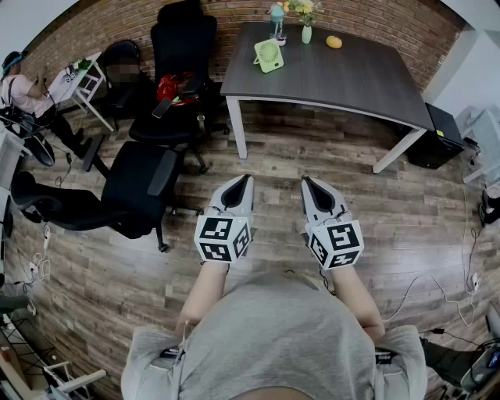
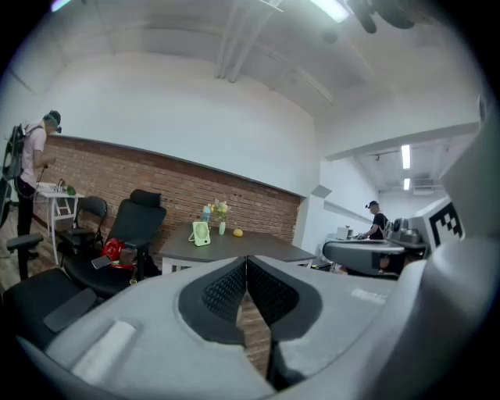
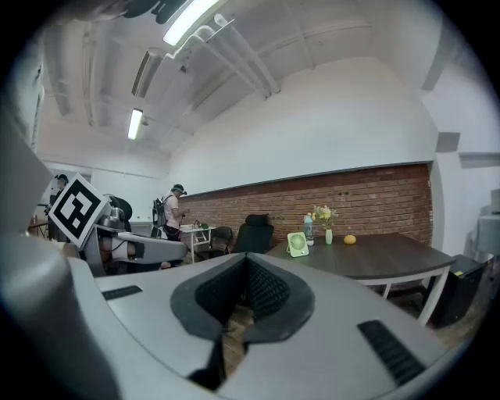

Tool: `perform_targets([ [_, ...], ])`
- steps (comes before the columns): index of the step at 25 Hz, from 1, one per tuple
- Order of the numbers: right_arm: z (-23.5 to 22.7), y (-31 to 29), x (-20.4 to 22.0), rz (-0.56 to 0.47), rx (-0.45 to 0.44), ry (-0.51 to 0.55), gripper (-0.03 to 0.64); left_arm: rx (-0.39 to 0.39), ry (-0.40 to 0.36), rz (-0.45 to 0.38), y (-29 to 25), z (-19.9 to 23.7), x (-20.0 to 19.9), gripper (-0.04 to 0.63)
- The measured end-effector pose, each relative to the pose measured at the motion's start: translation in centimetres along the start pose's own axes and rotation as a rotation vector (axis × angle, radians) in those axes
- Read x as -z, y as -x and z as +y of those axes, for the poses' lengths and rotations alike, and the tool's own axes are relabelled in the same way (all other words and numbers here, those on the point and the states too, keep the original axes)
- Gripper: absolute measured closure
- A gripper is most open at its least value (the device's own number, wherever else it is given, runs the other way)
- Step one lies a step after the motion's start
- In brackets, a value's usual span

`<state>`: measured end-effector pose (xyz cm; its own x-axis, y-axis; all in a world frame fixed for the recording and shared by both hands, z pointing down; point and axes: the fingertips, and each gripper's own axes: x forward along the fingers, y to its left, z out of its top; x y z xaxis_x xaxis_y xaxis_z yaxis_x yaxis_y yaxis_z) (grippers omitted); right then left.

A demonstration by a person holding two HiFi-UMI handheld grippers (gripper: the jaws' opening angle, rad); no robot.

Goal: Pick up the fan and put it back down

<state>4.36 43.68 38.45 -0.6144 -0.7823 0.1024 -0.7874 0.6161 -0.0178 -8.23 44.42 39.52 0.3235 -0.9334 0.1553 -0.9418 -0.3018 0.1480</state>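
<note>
Dark grey table (image 1: pixel 351 78) on a wood-plank floor (image 1: pixel 266 160), backed by a brick wall (image 1: pixel 94 35). The light green fan (image 1: pixel 269 55) stands upright near the table's far left corner, beside a bottle (image 1: pixel 276 22), a small vase (image 1: pixel 306 33) and an orange object (image 1: pixel 333 42), perhaps a fruit. The left gripper (image 1: pixel 247 180) and right gripper (image 1: pixel 306 182) are held side by side, roughly level, well short of the table; each has its jaws pressed together on nothing. Two black office chairs (image 1: pixel 183 55) stand left of the table. A person (image 1: pixel 23 90) is at the far left.
</note>
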Motion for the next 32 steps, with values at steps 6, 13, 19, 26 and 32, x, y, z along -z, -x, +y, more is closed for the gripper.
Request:
perform_targets([
  [6, 0.7, 3.6, 1.2, 0.009, 0.023, -0.019, 0.615, 0.026, -0.001, 0.001, 2.4, -2.7, 0.8, 0.574],
  [13, 3.2, 4.6, 1.7, 0.020, -0.001, -0.011, 0.617, 0.034, 0.010, 0.005, 4.5, -3.0, 1.4, 0.574],
  [19, 4.3, 4.8, 2.3, 0.037, 0.007, -0.015, 0.615, 0.026, 0.019, 0.021, 5.3, -2.4, 1.9, 0.572],
  [26, 4.9, 6.0, 3.0, 0.046, 0.010, -0.050, 0.612, 0.052, -0.011, 0.049, 5.9, -3.1, 2.6, 0.571],
  [32, 3.8, 5.7, 3.3, 0.059, -0.017, -0.090, 0.529, 0.048, -0.008, 0.049, 5.0, -3.4, 2.5, 0.537],
])
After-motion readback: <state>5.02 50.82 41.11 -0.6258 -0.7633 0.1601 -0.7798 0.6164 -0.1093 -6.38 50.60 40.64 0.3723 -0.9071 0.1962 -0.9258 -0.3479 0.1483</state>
